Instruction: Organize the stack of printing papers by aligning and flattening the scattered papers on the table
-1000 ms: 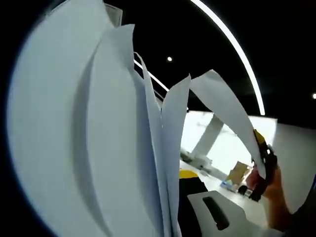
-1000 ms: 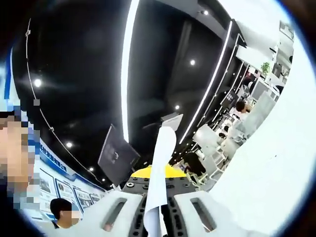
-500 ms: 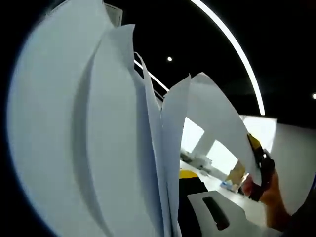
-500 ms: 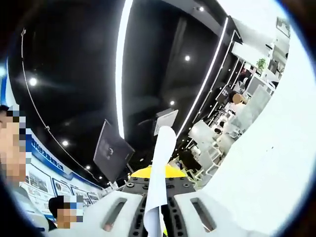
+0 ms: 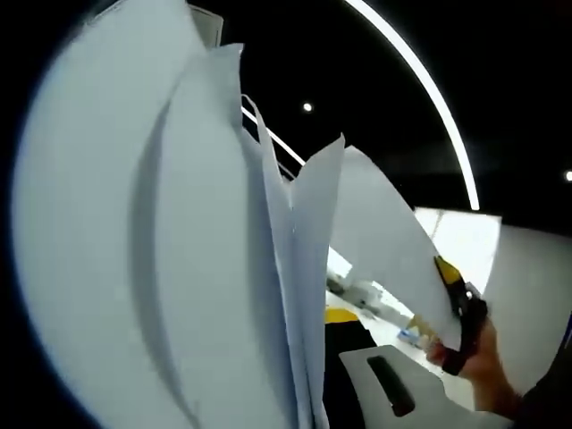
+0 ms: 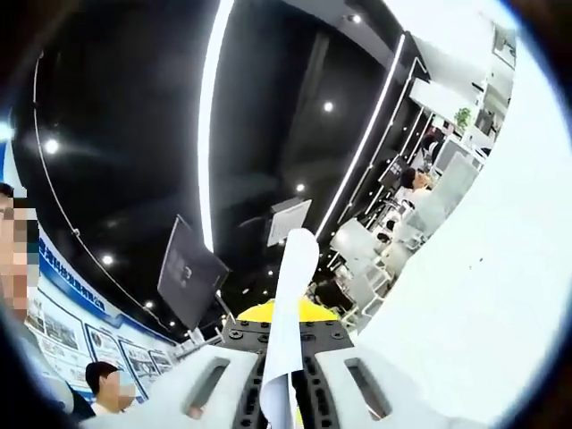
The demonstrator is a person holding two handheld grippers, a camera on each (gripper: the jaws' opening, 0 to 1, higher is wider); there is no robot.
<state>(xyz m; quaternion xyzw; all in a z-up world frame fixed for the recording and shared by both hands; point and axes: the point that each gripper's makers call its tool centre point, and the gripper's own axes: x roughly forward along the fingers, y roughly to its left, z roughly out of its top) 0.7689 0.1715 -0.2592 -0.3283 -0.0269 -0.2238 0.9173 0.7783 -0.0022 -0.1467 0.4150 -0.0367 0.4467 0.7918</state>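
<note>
- Since the earlier frame, the right gripper [image 5: 454,332] had dropped lower in the left gripper view, and the sheet [image 5: 384,241] it held had bowed further toward the papers [image 5: 134,268].
- Papers stood fanned and upright, close before the left gripper; no counter was visible.
- Judged light, limp and slippery: grip near an edge.
- Left jaws: state could not be told.
- Right jaws were closed on a sheet edge [image 6: 284,331].
- Both grippers pointed up at the ceiling.

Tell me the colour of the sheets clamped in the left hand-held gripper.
White, plain and unprinted: the sheets fan upward, best seen in the left gripper view.
</note>
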